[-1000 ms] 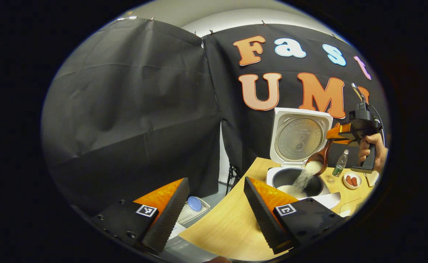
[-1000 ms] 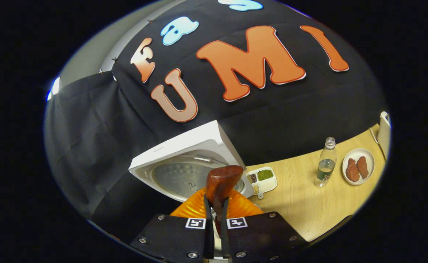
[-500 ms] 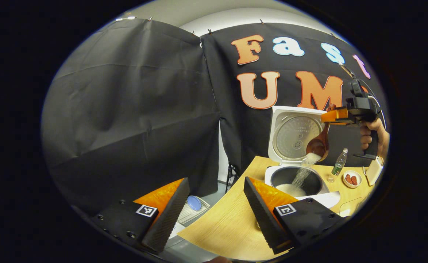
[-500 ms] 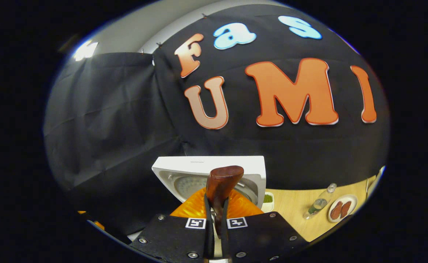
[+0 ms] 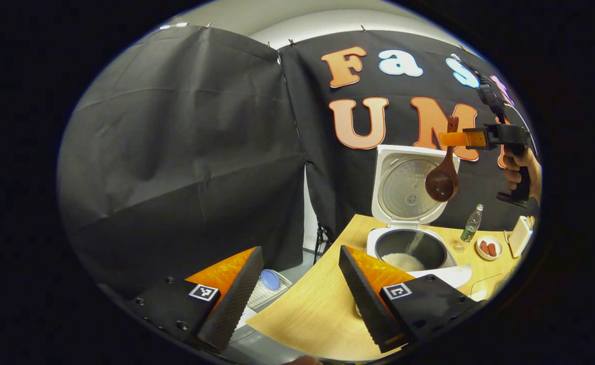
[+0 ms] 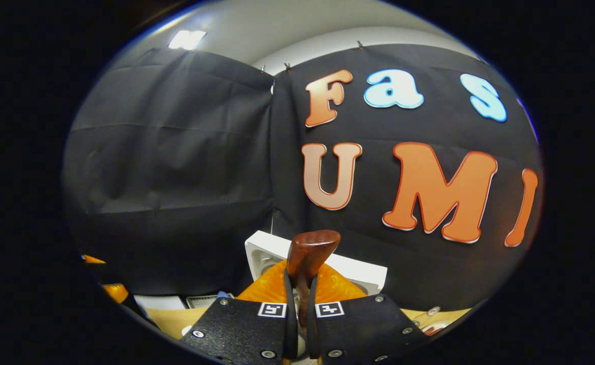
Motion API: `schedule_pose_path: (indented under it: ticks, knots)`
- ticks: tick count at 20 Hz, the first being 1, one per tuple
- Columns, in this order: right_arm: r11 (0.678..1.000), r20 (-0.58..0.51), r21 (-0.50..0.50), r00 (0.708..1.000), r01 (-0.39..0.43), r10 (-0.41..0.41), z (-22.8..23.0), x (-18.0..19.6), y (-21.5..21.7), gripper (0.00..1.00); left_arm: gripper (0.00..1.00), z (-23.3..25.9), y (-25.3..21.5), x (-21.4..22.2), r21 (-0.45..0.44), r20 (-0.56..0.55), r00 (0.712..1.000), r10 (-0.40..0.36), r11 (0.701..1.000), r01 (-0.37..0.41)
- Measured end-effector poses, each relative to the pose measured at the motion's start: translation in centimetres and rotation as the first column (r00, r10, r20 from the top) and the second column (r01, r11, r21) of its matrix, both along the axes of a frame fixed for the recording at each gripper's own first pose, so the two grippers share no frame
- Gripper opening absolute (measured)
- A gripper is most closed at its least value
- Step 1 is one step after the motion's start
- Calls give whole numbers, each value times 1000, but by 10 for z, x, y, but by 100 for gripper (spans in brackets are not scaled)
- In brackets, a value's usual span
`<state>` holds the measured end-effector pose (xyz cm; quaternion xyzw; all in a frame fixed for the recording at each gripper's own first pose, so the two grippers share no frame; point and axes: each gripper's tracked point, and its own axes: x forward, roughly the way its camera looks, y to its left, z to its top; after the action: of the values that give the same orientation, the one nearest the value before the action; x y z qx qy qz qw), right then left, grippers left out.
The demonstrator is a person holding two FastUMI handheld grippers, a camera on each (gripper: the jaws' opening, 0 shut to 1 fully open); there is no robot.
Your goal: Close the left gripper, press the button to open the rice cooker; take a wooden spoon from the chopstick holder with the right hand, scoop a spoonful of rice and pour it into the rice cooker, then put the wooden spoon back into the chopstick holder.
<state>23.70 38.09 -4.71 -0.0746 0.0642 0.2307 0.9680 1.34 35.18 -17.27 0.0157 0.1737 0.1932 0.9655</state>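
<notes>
Pour step judged all but done — the wooden spoon [image 5: 442, 175] hangs bowl-down above the open rice cooker [image 5: 410, 238], a thin trickle of rice seen falling into the inner pot, where a white heap already lies. The right claw [image 6: 297, 304] is clamped tight on the spoon's handle, which is seen sticking up between the pinched fingers in the right gripper view; in the left gripper view the same claw is held level by a hand [image 5: 520, 170], high in front of the raised lid. The left claw [image 5: 297, 289] is spread wide and empty, hovering over the desk [image 5: 317, 309] edge, well apart from the cooker. The spoon is best kept over the pot until the last grains drop, then carried upright — grip kept firm — to the chopstick holder.
</notes>
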Motion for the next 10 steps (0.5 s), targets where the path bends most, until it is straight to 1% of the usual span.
schedule_pose_path:
  ticks: [1, 3, 4, 6, 7, 8, 10]
  knots:
    - [1000, 23, -24, 1000, -4, 4, -1, -2, 0, 7, 100, -3, 0, 0, 5, -4, 1000, -6, 1000, 6]
    - [1000, 15, -30, 1000, -6, 6, -8, -3, -2, 7, 100, -2, -3, 1, 7, -9, 1000, -21, 1000, 21]
    - [1000, -7, -7, 1000, -1, 1, -12, -5, -7, 7, 100, -1, -5, 0, 9, -5, 1000, -27, 1000, 27]
    - [996, -69, 83, 997, 27, -21, -18, -16, -25, 7, 100, 1, -8, 0, 26, -7, 1000, -25, 999, 25]
    - [990, -104, 135, 994, 44, -31, -19, -22, -39, 7, 98, 2, -12, -2, 31, -5, 1000, -16, 999, 16]
    - [981, -135, 185, 990, 65, -40, -21, -28, -57, 7, 100, 3, -20, -4, 24, 1, 1000, -8, 1000, 8]
    - [968, -173, 223, 982, 117, -79, -24, -38, -97, 7, 100, 1, -50, -5, -9, -2, 1000, -17, 1000, 17]
